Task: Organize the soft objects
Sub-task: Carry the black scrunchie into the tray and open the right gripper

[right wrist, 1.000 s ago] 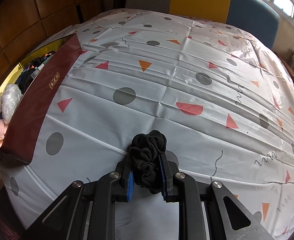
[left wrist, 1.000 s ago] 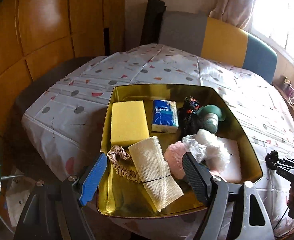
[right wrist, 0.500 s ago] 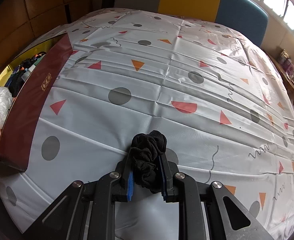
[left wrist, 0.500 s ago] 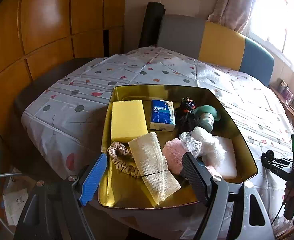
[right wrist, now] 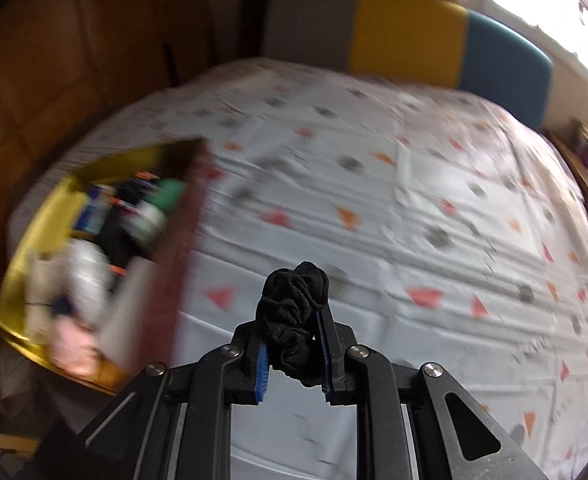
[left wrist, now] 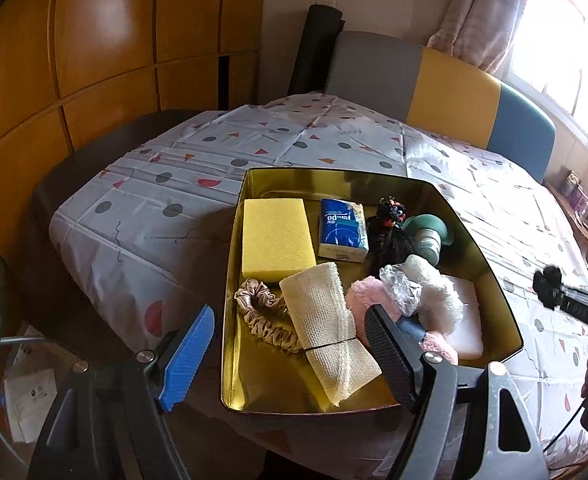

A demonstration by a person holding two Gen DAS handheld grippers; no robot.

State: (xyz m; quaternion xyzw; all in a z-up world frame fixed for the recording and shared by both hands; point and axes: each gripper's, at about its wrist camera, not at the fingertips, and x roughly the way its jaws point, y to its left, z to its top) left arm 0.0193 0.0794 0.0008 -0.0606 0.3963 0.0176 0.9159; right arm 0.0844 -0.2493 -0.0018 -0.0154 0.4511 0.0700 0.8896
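Observation:
My right gripper [right wrist: 292, 340] is shut on a black scrunchie [right wrist: 292, 304] and holds it up above the patterned tablecloth [right wrist: 394, 216]. A gold tin box [left wrist: 254, 384] sits at the table's near left corner; it shows blurred in the right wrist view [right wrist: 18, 280]. It holds a yellow sponge [left wrist: 276, 238], a blue tissue pack [left wrist: 342, 230], a beige scrunchie [left wrist: 264, 316], a rolled cream cloth [left wrist: 326, 324], pink and white fluffy items [left wrist: 434, 300] and a green item [left wrist: 428, 234]. My left gripper [left wrist: 290, 354] is open and empty, above the box's near edge.
A grey, yellow and blue bench back [left wrist: 446, 84] runs behind the table. Wooden wall panels [left wrist: 94, 40] stand at the left. The box's dark red outer wall [right wrist: 174, 264] faces the right gripper. The table's edge drops off at the left [left wrist: 78, 248].
My right gripper has lifted with the black scrunchie and swung towards the box; its view is motion-blurred. My left gripper has pulled back and up a little, still open.

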